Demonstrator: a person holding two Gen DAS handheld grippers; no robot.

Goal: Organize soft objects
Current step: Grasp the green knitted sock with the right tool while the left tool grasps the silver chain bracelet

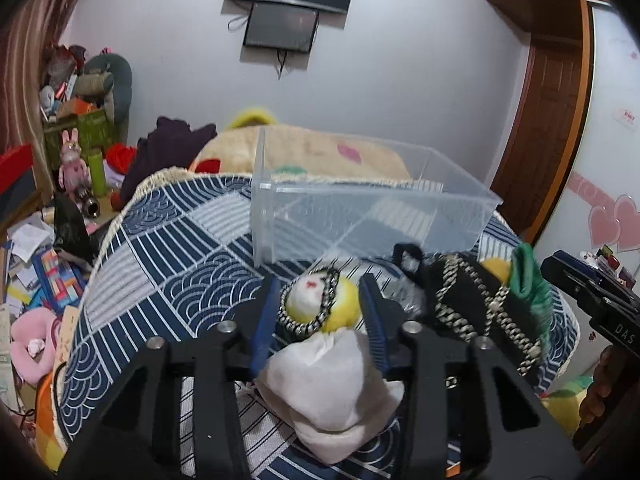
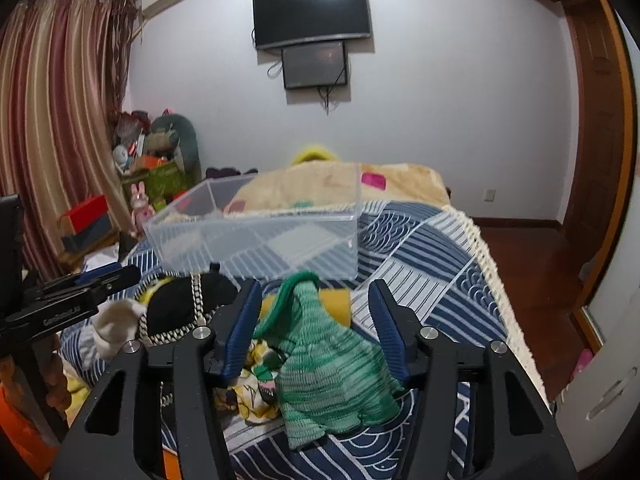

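A clear plastic bin stands on the bed with the blue patterned cover; it also shows in the right wrist view. My left gripper is open, its blue fingers on either side of a white and yellow soft toy with a braided cord. A black soft item with cord lies to its right. My right gripper is open around a green knitted item, above a yellow patterned cloth. The left gripper shows at the left of the right wrist view.
A beige blanket lies behind the bin. Clutter and plush toys fill the floor and corner at left. A wooden door and wardrobe stand at right. Screens hang on the far wall.
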